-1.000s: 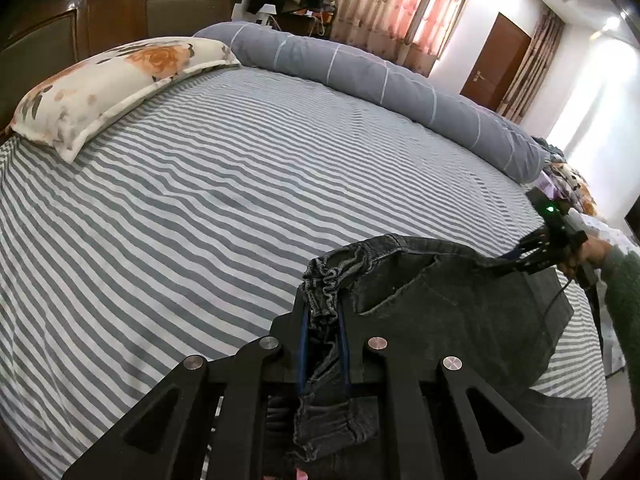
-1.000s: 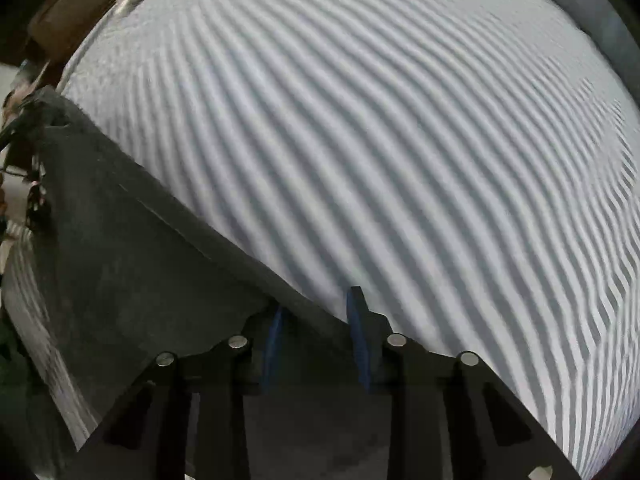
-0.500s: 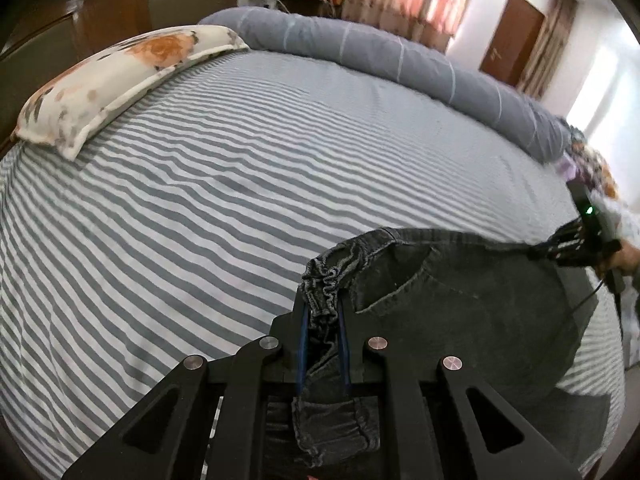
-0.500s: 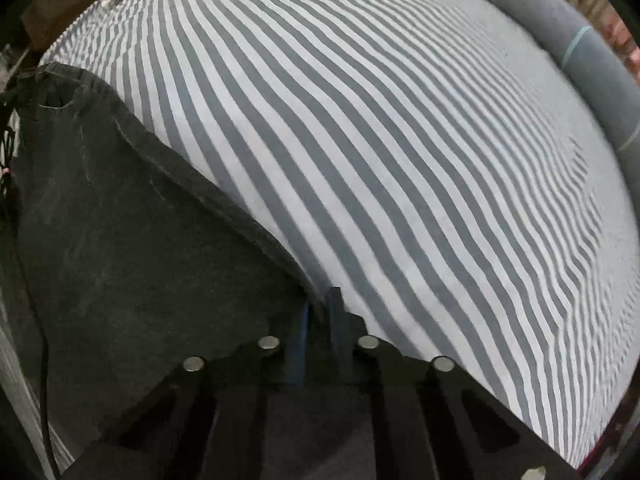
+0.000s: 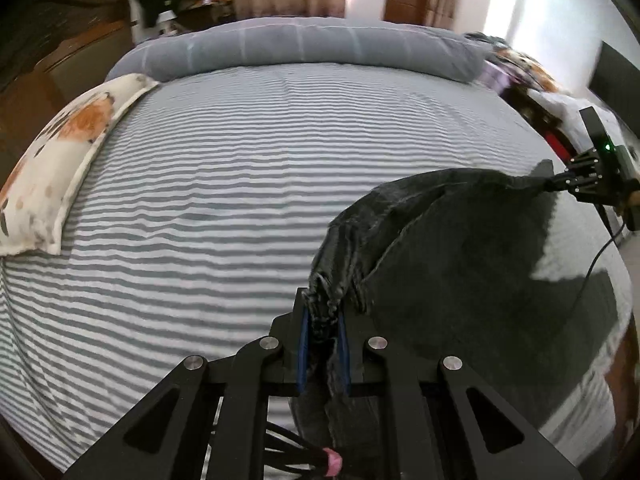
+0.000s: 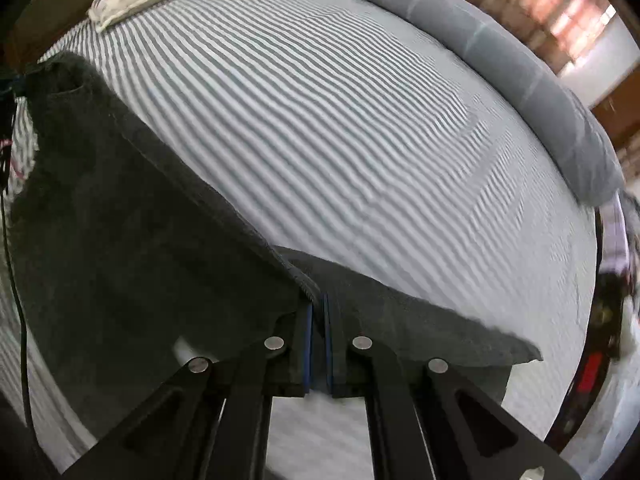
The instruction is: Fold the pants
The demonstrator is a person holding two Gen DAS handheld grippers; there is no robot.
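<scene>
Pants [image 5: 460, 264], dark denim, taut between both grippers

The right gripper [image 6: 316, 312] had its jaws apart around the edge of the pants [image 6: 132, 216] a second ago; now they are pinched tight on it. It has since carried that edge up off the striped sheet [image 6: 360, 128], so a flap of cloth now hangs out to its right. From the left gripper [image 5: 322, 320], the pants [image 5: 472, 264] now stretch taut, lifted between both grippers, with the right gripper [image 5: 550, 186] higher.
</scene>
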